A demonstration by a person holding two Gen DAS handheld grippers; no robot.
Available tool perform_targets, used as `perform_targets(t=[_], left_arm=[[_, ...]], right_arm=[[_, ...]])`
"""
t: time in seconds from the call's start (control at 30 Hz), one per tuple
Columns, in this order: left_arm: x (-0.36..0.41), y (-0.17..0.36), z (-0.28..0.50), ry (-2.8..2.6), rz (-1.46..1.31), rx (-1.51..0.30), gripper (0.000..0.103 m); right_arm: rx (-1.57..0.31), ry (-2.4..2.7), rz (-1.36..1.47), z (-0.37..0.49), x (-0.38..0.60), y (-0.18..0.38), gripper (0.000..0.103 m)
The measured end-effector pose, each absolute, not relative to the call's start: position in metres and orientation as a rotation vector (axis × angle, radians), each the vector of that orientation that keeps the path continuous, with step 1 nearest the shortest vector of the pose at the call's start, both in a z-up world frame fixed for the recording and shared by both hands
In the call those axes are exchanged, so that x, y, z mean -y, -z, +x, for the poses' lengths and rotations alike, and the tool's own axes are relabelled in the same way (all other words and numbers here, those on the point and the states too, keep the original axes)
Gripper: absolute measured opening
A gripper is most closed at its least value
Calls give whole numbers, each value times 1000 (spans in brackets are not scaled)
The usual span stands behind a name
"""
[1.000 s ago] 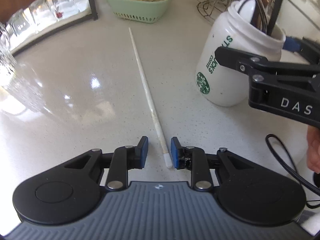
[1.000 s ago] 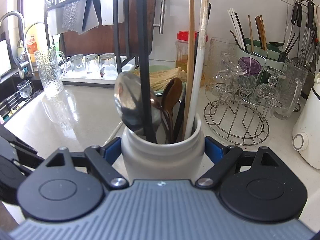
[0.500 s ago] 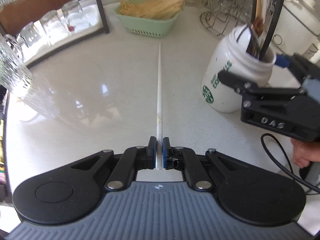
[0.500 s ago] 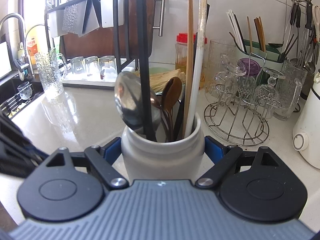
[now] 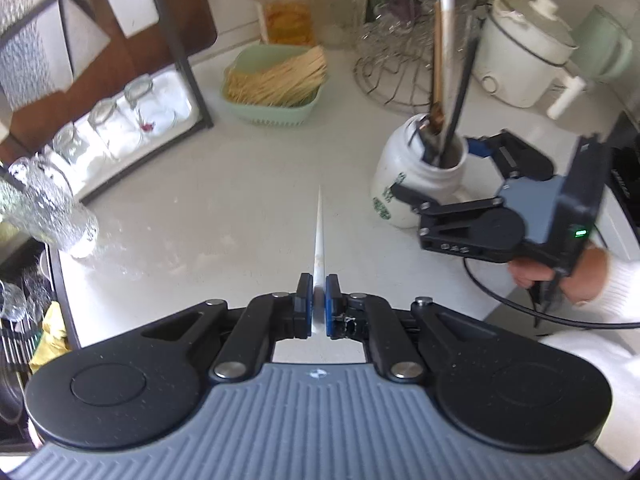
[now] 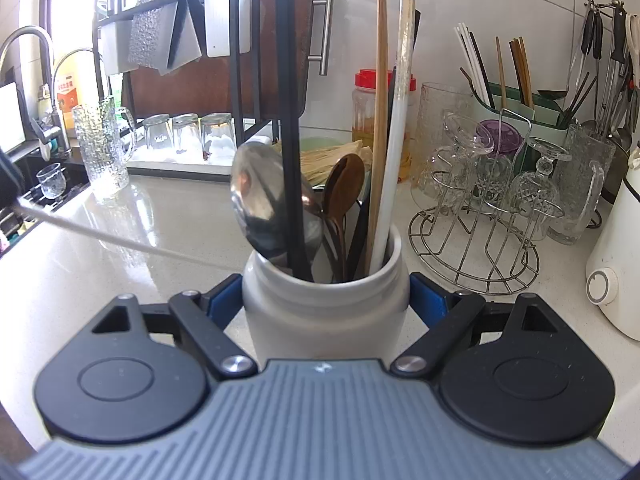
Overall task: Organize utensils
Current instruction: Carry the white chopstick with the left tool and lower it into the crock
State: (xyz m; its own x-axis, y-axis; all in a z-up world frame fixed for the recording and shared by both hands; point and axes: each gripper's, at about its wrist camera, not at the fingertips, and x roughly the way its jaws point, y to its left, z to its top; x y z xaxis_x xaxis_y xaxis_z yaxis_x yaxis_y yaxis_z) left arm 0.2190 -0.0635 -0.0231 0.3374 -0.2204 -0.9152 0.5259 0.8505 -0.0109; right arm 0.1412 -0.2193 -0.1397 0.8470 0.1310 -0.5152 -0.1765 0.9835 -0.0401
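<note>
Chopstick lifted over our pale speckled worktop.

Our left gripper (image 5: pixel 318 304) pinches a white chopstick (image 5: pixel 320 236) above the worktop (image 5: pixel 208 200); our right gripper (image 6: pixel 326 300) clamps the white utensil jar (image 6: pixel 324 312), near the glass rack (image 6: pixel 480 216) at the tiled back edge.

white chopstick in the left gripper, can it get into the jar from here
Probably yes. The left gripper is shut on the chopstick, clear of the counter, and the jar, held by the right gripper, has open room at its mouth's front, though utensils crowd the rest.
</note>
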Motion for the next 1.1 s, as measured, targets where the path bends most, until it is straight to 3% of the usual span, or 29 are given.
perform_targets(t=[0.5,1.1], left_arm=[[63,-47,221,570,279,-1127,6],[80,-175,214,736,210,-1125,6]], right_arm=[[-534,-165,-92,141,219,140,90],[-524,-155,-92,139,217,141,90]])
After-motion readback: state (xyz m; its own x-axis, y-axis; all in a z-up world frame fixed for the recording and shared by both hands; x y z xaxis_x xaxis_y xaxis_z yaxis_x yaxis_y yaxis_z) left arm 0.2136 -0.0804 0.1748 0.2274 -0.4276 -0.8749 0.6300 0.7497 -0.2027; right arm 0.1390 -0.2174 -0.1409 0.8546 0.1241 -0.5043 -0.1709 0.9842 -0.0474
